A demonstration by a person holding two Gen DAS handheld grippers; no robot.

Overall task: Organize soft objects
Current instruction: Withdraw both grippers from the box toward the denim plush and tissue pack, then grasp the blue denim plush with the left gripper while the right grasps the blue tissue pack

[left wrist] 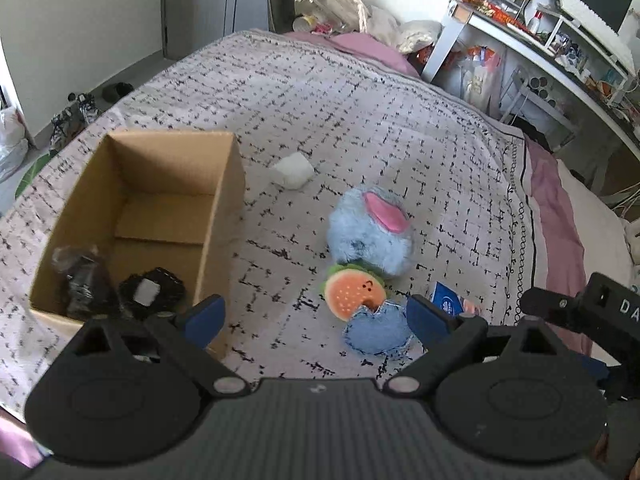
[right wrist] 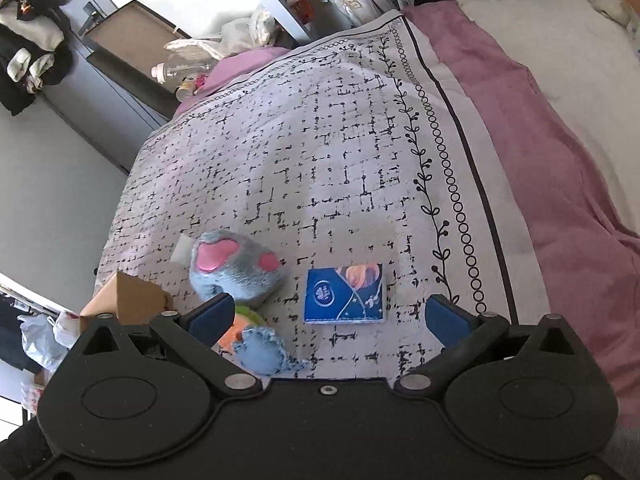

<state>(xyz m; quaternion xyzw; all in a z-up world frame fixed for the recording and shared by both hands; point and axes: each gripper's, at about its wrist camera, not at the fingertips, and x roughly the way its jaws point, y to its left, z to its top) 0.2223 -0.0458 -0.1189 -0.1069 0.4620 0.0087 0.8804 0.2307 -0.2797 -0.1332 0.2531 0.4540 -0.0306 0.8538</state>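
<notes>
A cardboard box [left wrist: 216, 200] stands on the bed at the left, with two black items [left wrist: 152, 292] inside. A fluffy blue plush with pink ears [left wrist: 370, 232] lies to its right, with a watermelon-slice plush [left wrist: 352, 294] and a denim blue piece [left wrist: 378, 330] in front of it. A white soft lump [left wrist: 294, 170] lies further back. My left gripper [left wrist: 316, 320] is open and empty, above the denim piece and box corner. My right gripper [right wrist: 330, 318] is open and empty, just above a blue tissue pack [right wrist: 345, 294]. The plush [right wrist: 236, 270] lies to its left.
The patterned bedspread [left wrist: 360, 112] covers the bed, with a pink blanket [right wrist: 540, 128] along its right edge. A cluttered white desk [left wrist: 560, 40] stands beyond the bed. Shoes and bags lie on the floor at the left [left wrist: 72, 116].
</notes>
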